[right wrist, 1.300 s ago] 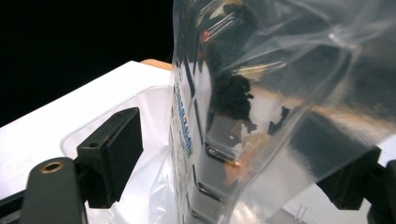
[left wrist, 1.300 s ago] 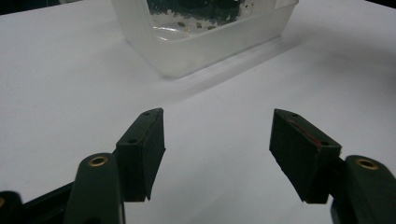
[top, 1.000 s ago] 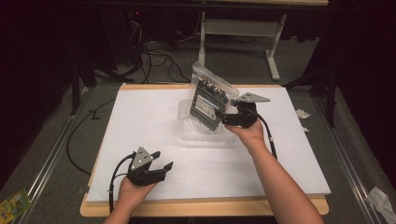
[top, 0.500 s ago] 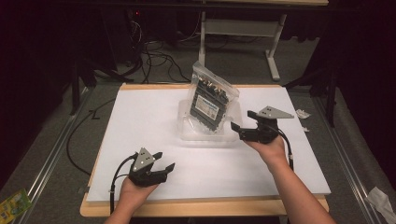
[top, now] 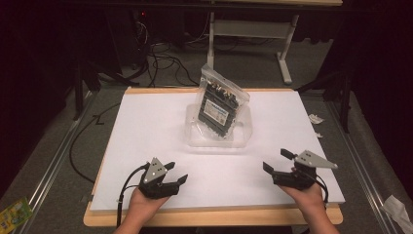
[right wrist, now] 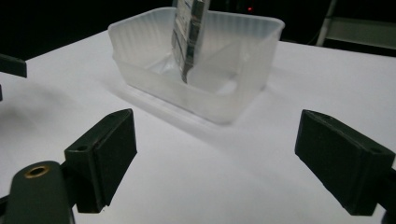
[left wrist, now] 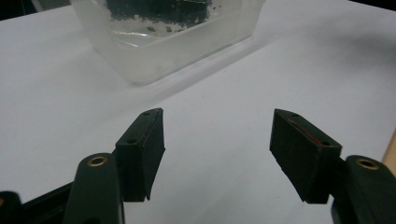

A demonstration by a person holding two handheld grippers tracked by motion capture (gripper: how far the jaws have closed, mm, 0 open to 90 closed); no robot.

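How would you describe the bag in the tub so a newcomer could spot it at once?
On the white table top, look past the middle to the clear plastic tub. Standing in it, leaning and rising well above its rim, is the clear plastic bag of dark parts with a white label. It is the one tall, dark thing on the board.

Bag [top: 220,105] upright in tub [top: 243,134], mid-table [top: 146,126], w/ both claws nearer.

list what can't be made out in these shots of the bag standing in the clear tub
- Label print on the bag: too small in the high view.
- Bag's top: cut off by the upper edge in the right gripper view.
- Bag's contents: only a dark blur through the clear plastic tub wall in the left gripper view.
- Tub's far side: hidden behind the bag in the high view.
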